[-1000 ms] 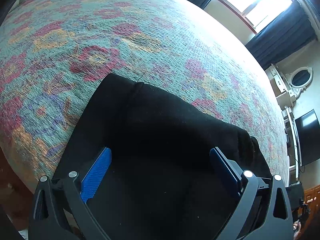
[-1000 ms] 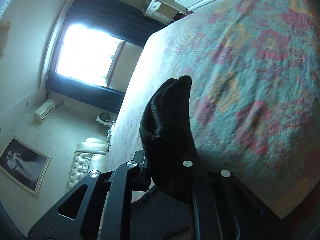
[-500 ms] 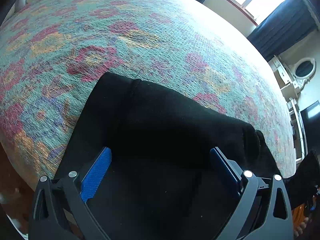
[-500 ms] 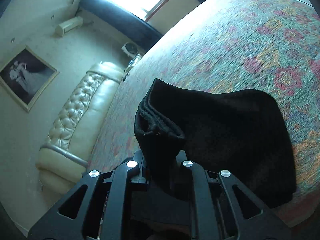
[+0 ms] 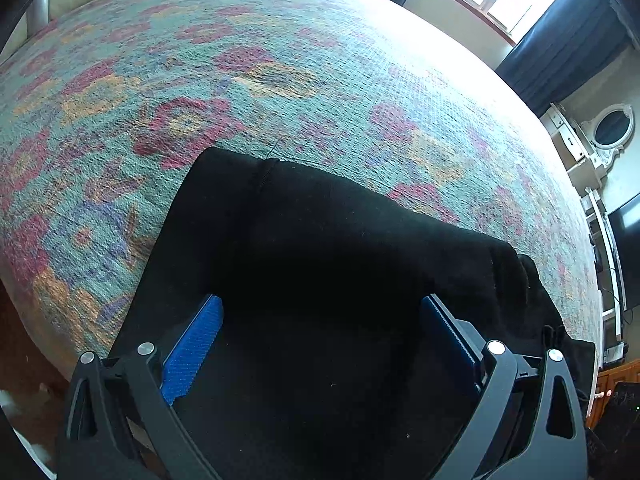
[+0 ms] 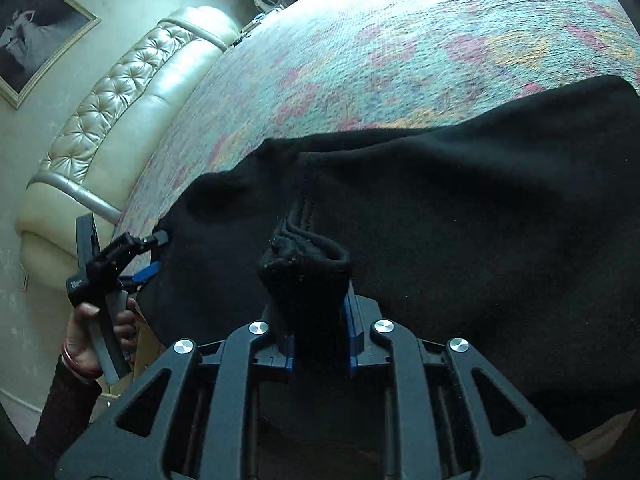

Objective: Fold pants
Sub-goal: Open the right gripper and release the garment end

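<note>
1 pants (image 6: 460, 216) hem between right claw (image 6: 318, 320) pads

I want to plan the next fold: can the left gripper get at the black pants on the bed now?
Probably yes: the left gripper has open fingers directly over the black pants, nothing between.

Two handheld grippers, both matte black with open triangular cut-outs in the linkage arms and round silver screw heads at the pivots. Left gripper (image 5: 320, 340): ribbed bright-blue pads (image 5: 192, 350) lining its fingers. Right gripper (image 6: 320, 332): blue edging along the finger inner faces. Left hand (image 6: 102, 334) on a grey handle; thin red bangles at the wrist, dark maroon knit sleeve (image 6: 66, 408) below.
</note>
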Tool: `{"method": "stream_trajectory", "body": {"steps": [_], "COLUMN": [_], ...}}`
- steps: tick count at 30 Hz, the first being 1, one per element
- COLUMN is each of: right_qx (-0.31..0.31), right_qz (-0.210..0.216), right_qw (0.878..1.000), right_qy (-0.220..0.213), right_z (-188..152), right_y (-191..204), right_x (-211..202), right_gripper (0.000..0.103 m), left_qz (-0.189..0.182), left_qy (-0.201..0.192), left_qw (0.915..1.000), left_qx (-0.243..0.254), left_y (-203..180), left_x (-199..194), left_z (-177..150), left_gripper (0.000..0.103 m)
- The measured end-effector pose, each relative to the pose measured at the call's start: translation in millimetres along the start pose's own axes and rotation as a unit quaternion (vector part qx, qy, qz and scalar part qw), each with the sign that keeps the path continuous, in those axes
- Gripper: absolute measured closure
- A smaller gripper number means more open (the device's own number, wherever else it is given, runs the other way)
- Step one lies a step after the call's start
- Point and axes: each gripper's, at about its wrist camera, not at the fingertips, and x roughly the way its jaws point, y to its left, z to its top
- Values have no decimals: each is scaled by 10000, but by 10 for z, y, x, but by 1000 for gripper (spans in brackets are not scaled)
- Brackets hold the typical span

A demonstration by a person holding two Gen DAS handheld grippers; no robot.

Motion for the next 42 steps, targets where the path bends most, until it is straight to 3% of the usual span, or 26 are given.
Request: {"method": "stream_trajectory", "body": {"steps": [2, 6, 10, 13, 20, 25, 28, 34, 40, 42], "right_qx": [42, -183, -552, -542, -145, 665, 570, 425, 824, 805], "right_qz": [136, 458, 668, 991, 1385, 1313, 1329, 1348, 1549, 1515], "right_qw": [9999, 9984, 9944, 9910, 9902, 9888, 9892, 9896, 9840, 9848], "right_qy": [64, 283, 604, 724, 66, 234, 236, 257, 296, 283], "right_z": [-27, -74, -150, -135, 48, -26, -20, -10, -13, -19], "right_y": [-16, 132, 326, 372, 36, -284, -231, -172, -217, -197], "right_x": [-17, -23, -44, -146, -508, -309, -306, -295, -116, -111], "right_gripper": [71, 47, 33, 33, 33, 32, 33, 31, 30, 30], "left_qz": [62, 103, 87, 63, -20, -617, -1069, -1189, -1539, -1863], "left_qy": [-6, -14, -16, -14, 52, 198, 284, -111, 187, 438], "left_qw": [10000, 9999, 9999, 10000, 10000, 9968, 9908, 9917, 9871, 9805], "left_qx": [62, 84, 74, 60, 5, -477, -784, -487, -409, -440], "left_y": [-19, -44, -36, -30, 11, 208, 381, 774, 1005, 1022], "left_x": [4, 4, 7, 5, -23, -145, -231, -519, -409, -304], "left_z": [-8, -15, -9, -9, 16, 81, 109, 223, 199, 187], "left_gripper": [6, 6, 6, 6, 6, 6, 6, 6, 6, 6]}}
